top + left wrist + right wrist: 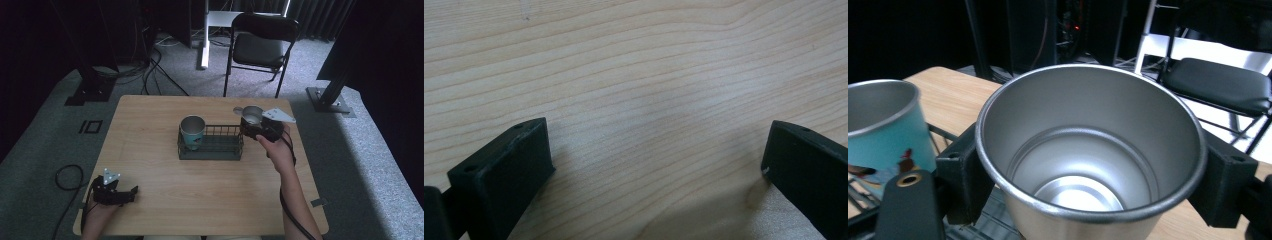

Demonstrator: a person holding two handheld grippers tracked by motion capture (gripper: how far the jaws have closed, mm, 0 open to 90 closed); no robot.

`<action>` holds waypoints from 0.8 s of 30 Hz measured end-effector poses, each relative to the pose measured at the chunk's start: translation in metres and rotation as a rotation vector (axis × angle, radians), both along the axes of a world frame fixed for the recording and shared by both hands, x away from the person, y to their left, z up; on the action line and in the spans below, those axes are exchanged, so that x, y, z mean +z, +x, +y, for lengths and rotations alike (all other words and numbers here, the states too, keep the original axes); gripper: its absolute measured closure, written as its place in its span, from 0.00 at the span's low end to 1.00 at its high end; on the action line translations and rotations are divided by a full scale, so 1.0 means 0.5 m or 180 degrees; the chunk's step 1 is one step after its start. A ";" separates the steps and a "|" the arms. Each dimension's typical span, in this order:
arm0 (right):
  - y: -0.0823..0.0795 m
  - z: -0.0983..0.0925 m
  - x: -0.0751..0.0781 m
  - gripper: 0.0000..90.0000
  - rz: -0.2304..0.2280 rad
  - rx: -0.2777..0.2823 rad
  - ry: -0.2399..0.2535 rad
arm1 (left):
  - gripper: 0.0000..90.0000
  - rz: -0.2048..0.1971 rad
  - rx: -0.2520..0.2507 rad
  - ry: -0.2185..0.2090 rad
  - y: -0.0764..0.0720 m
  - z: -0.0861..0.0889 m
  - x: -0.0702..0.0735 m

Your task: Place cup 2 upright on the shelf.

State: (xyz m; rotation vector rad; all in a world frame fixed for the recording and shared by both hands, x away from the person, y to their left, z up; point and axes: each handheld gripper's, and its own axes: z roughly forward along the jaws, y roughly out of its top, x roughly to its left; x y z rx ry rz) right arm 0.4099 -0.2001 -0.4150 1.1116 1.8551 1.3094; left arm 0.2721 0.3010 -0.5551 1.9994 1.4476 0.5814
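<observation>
High view shows the right hand-held gripper (258, 131) carrying a steel cup (252, 115) just above the right end of a wire basket (210, 150) on the desk (150, 165); its jaws pinch the cup's sides. A teal cup (192, 132) already stands in the basket's left end. The left hand-held gripper (131, 192) rests spread and empty near the desk's front corner. Judging by this, the placing step is in hand: next the cup needs lowering upright into the free space beside the teal one.

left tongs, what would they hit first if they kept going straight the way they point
Probably just the bare table: the open left tongs angle down at the wood, nothing between their jaws.
</observation>
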 end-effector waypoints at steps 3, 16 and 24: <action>-0.002 0.013 0.005 0.20 -0.0023 0.0058 0.0018 | 0.00 0.0000 0.0000 0.0000 0.000 0.000 0.000; -0.003 0.060 -0.001 0.20 -0.0018 0.0249 -0.0015 | 0.00 0.0002 0.0000 0.0003 0.000 0.000 0.000; -0.003 0.094 -0.013 0.20 0.0004 0.0371 -0.0005 | 0.00 0.0000 -0.0001 0.0000 0.000 0.000 0.000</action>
